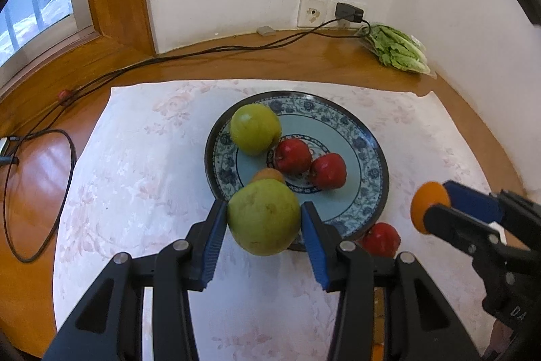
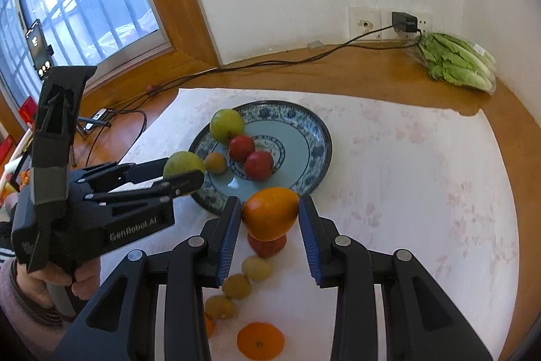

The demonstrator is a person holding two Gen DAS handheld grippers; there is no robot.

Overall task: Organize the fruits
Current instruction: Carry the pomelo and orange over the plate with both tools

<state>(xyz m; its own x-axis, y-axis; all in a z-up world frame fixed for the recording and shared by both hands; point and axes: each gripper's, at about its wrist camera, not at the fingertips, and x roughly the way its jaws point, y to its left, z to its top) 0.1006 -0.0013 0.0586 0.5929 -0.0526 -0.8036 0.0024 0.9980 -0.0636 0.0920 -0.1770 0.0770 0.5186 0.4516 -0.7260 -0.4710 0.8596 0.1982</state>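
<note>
My left gripper is shut on a large green fruit and holds it above the near rim of the blue-patterned plate. The plate holds another green fruit, two red fruits and a small orange fruit. My right gripper is shut on an orange, held above the cloth just before the plate. A red fruit lies under it, with three small yellow fruits and another orange nearer me.
A white floral cloth covers the wooden table. Black cables lie at the left. A bag of lettuce sits at the back right by the wall socket. A window is at the left.
</note>
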